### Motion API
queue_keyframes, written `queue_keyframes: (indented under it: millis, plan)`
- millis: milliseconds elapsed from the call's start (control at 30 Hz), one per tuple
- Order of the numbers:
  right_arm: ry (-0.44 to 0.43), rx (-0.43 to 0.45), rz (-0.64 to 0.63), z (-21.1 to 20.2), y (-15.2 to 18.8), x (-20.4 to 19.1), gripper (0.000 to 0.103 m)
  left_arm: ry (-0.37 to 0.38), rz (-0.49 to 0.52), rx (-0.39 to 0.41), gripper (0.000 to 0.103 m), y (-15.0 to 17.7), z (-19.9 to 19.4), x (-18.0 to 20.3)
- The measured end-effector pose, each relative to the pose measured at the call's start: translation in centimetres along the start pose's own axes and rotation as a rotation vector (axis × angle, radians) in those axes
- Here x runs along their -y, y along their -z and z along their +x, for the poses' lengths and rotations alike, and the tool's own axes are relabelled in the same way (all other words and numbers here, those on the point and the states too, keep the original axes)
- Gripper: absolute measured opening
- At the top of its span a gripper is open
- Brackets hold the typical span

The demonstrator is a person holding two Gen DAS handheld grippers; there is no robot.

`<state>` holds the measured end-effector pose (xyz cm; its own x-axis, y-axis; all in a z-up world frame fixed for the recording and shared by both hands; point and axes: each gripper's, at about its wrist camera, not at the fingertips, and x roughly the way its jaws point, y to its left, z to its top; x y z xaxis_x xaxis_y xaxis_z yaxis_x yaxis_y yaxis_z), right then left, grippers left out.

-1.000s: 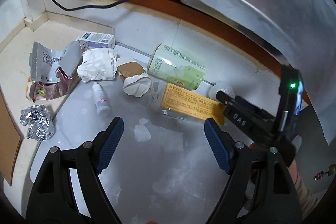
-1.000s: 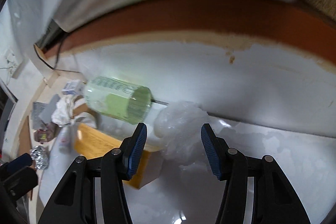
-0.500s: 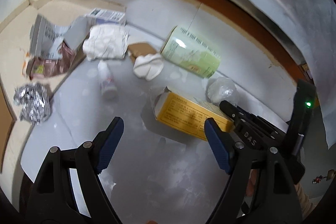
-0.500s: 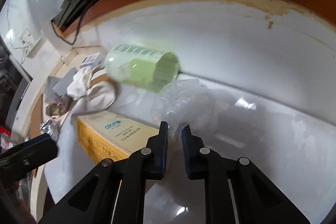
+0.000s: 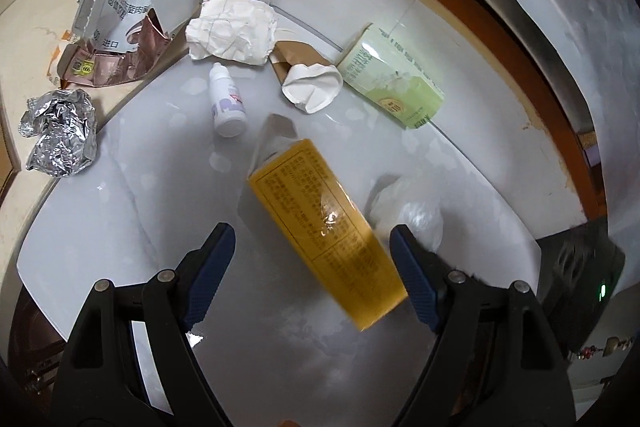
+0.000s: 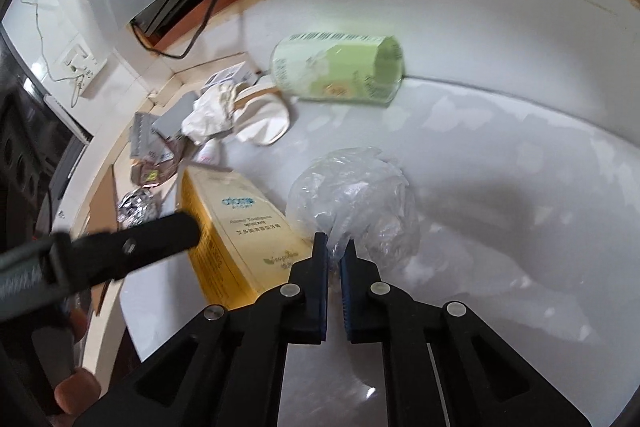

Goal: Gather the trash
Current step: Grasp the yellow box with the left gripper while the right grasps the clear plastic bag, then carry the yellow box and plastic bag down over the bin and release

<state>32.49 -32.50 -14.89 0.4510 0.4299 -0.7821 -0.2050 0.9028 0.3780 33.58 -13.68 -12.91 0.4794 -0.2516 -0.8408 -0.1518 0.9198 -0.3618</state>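
We find the crumpled clear plastic bag (image 6: 352, 195) lying on the white surface (image 6: 520, 187), just right of the yellow carton (image 6: 236, 231). The right gripper (image 6: 334, 251) is clenched on the bag's near edge, with film pinched between its blue pads. We note the left gripper (image 5: 310, 247) spread wide above the yellow carton, gripping nothing. Beyond lie a green cylindrical pack (image 5: 390, 81), a small white bottle (image 5: 227, 101) and a foil ball (image 5: 60, 133).

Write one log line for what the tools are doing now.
right tool: shut on plastic wrap | left tool: open above yellow box
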Motion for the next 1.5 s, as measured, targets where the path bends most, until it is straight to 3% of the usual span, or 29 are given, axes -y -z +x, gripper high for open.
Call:
queue_keyframes:
  millis: [433,533,600,633,700,833,1067,1200,1500]
  plan:
    - [-0.011,0.000,0.007,0.2,0.9,-0.4,0.003,-0.095,-0.038,-0.071,0.077,-0.2,3.2,0.2]
    - [-0.006,0.002,0.011,0.1,0.8,0.1,0.003,-0.112,-0.045,-0.073,0.067,0.1,3.3,0.2]
    - [-0.010,0.002,0.014,0.1,0.7,0.3,0.003,-0.109,-0.043,-0.061,0.056,0.3,3.0,0.2]
    - [-0.017,0.002,0.018,0.0,0.7,0.4,0.003,-0.091,-0.029,-0.054,0.040,0.3,2.8,0.3]
    - [-0.024,0.009,0.024,-0.2,0.7,0.6,0.002,-0.106,-0.001,-0.040,0.039,0.3,2.4,0.7]
    - [-0.048,0.037,0.015,-1.5,1.0,0.3,0.002,-0.111,0.066,-0.003,0.039,0.7,0.9,1.1]
    - [-0.098,0.083,-0.018,-4.5,2.0,-1.6,0.002,-0.084,0.089,0.046,0.038,2.0,-4.0,-0.4]
    - [-0.133,0.101,-0.061,-6.5,3.2,-3.9,0.002,-0.082,0.111,0.072,0.038,3.7,-7.4,-1.9]
    - [-0.206,0.105,-0.224,-10.4,8.5,-11.3,0.002,-0.161,0.155,0.135,0.038,9.4,-14.4,-6.1]
